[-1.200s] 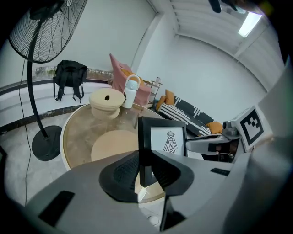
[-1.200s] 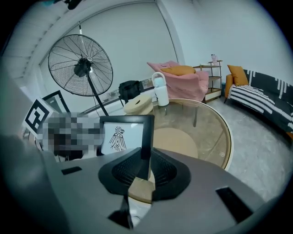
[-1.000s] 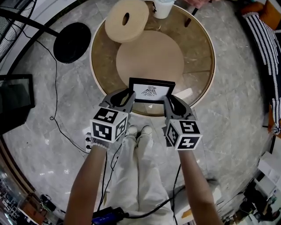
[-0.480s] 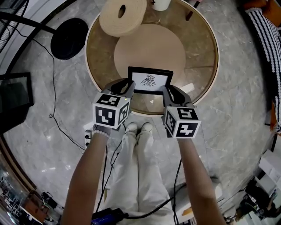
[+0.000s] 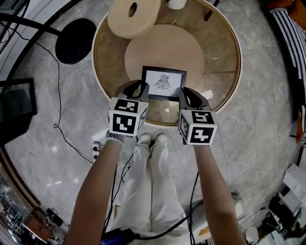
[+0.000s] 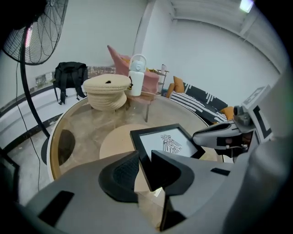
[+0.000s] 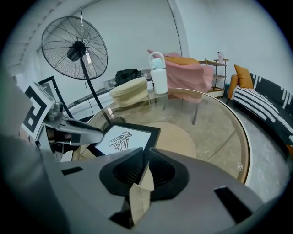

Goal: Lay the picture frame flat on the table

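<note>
A black picture frame [image 5: 164, 82] with a bird drawing on white hangs tilted just over the near part of the round glass table [image 5: 224, 95]. My left gripper [image 5: 139, 91] is shut on its left near corner. The corner [image 6: 145, 153] sits between the pads in the left gripper view. My right gripper [image 5: 187, 95] holds the right edge; its jaws have just been closing, with the frame's edge [image 7: 146, 142] between them. Each gripper view shows the other gripper across the frame [image 6: 167, 142] [image 7: 122, 139]. Whether the frame touches the glass I cannot tell.
A cream woven disc [image 5: 133, 16] and a white bottle [image 5: 176, 4] stand at the table's far side. A round wooden base [image 5: 165, 48] shows through the glass. A black fan base [image 5: 76, 40] and a dark screen [image 5: 16, 107] are on the floor to the left.
Both grippers have carried the frame farther in over the table and lower. Its face now lies flatter than a second ago.
</note>
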The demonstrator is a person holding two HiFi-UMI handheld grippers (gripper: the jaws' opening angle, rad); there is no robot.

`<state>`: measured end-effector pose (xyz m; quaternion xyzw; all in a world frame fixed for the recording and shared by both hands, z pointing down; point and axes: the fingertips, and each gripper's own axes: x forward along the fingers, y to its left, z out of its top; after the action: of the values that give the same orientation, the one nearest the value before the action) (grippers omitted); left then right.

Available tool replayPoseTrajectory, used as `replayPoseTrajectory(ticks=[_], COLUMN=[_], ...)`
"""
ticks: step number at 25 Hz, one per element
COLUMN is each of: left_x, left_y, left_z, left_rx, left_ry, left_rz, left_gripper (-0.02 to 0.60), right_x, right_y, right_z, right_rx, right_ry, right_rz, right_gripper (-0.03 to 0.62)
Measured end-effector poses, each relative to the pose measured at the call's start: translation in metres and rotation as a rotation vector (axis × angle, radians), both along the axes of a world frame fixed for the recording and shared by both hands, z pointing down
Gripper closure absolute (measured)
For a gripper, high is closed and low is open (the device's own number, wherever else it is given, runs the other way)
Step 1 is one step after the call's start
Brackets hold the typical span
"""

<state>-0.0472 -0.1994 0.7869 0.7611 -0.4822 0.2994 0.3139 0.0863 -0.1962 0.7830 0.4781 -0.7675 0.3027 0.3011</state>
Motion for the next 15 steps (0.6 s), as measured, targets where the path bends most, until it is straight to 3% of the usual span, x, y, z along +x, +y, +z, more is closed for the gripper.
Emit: replayPoseTrajectory(ticks=[8, 12, 15], left_x=[0.001, -0.014, -0.023], left_y=[0.001, 0.007, 0.010], left_z=[-0.006, -0.028, -0.055], left_rx=[0.028, 0.072, 0.126], left_ry=[0.001, 0.006, -0.012], left_rz=[0.014, -0.017, -0.008], left_gripper=[0.482, 0.483, 0.527], right_x=[0.003, 0.005, 0.007], right_y=[-0.005, -0.011, -0.012], right_z=[-0.006, -0.030, -0.056], right_rx=[0.033, 0.087, 0.125], right_ry=[-0.032, -0.029, -0.030], right_rz=[0.035, 0.039, 0.038], right_gripper=[0.530, 0.534, 0.543])
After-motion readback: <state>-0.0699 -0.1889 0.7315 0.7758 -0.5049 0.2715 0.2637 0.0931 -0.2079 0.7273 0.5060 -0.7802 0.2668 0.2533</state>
